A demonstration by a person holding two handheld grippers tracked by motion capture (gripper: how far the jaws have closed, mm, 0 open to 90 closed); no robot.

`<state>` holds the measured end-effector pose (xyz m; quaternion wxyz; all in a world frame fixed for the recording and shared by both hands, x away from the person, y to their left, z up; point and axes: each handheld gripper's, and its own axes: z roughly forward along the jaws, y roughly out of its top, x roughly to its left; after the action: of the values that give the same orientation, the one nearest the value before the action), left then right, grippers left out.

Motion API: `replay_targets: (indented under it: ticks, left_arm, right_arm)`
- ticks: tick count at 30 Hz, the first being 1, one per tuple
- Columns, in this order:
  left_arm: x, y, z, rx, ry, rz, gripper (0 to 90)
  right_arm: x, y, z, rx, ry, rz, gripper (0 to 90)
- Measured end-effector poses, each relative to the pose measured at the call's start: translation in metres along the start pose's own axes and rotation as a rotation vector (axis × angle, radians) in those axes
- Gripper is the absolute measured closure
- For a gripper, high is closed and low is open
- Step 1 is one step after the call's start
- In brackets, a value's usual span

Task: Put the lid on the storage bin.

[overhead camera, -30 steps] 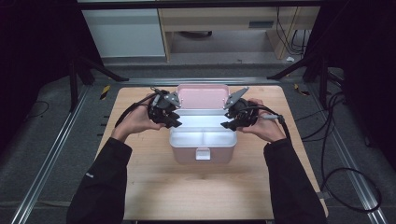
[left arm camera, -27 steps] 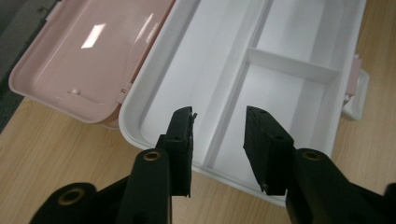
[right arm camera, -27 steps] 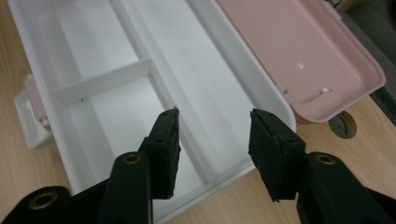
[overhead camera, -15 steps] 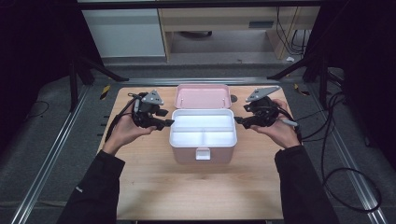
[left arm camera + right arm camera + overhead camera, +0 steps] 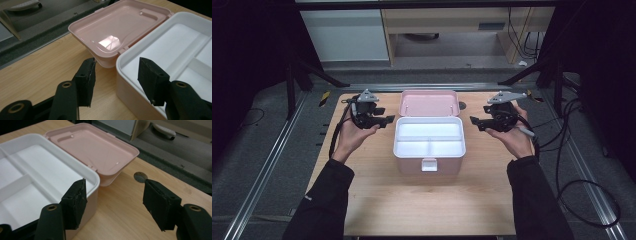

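high view: the pink box (image 5: 429, 160) sits mid-frame on the wooden table (image 5: 372, 200), lid (image 5: 428, 103) flipped back flat behind it toward the top of the frame. the white tray (image 5: 429, 137) inside has one long compartment at the back and two smaller ones at the front, and the latch tab faces the bottom edge. you hold the left gripper (image 5: 386, 119) just left of the box and the right gripper (image 5: 473, 121) just right of it, both pointing inward at the box walls, neither touching.

left gripper view: jaws spread apart with nothing between them. past them the box's corner takes the right half of the frame, the lid's underside upper centre, bare table on the left.

right gripper view: jaws likewise parted and empty. the tray sits at left, the lid at upper centre, and a round hole (image 5: 140, 176) in the table shows right of centre just above the right-hand jaw.
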<state>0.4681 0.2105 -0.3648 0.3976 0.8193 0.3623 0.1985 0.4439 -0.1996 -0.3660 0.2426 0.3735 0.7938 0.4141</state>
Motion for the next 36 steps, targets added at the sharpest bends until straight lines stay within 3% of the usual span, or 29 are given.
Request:
replay_targets:
  ticks: [4, 11, 12, 15, 18, 22, 30, 36]
  left_arm:
    - [0.007, 0.003, 0.010, -0.031, 0.024, -0.043, 47.4]
    - [0.016, 0.009, 0.024, -0.017, 0.057, -0.088, 47.4]
    - [0.018, 0.010, 0.028, -0.023, 0.063, -0.089, 47.4]
    - [0.019, 0.011, 0.034, -0.025, 0.067, -0.091, 47.1]
    - [0.023, 0.010, 0.045, -0.032, 0.082, -0.106, 46.7]
    - [0.027, 0.009, 0.058, -0.037, 0.072, -0.133, 45.1]
    - [0.023, 0.016, 0.080, -0.006, 0.074, -0.106, 44.1]
    - [0.024, 0.013, 0.096, 0.004, 0.058, -0.112, 44.8]
  right_arm:
    - [-0.006, 0.002, 0.009, -0.021, -0.017, 0.044, 34.5]
    - [-0.014, 0.008, 0.027, -0.031, -0.017, 0.042, 34.5]
    - [-0.016, 0.009, 0.032, -0.070, -0.022, 0.062, 35.0]
    - [-0.019, 0.010, 0.038, -0.060, -0.036, 0.057, 34.8]
    - [-0.022, 0.015, 0.050, -0.029, -0.073, 0.001, 35.5]
    - [-0.024, 0.017, 0.063, -0.037, -0.072, 0.019, 36.0]
    - [-0.027, 0.013, 0.088, -0.029, -0.059, 0.082, 38.8]
    - [-0.031, 0.009, 0.101, -0.035, -0.033, 0.125, 40.4]
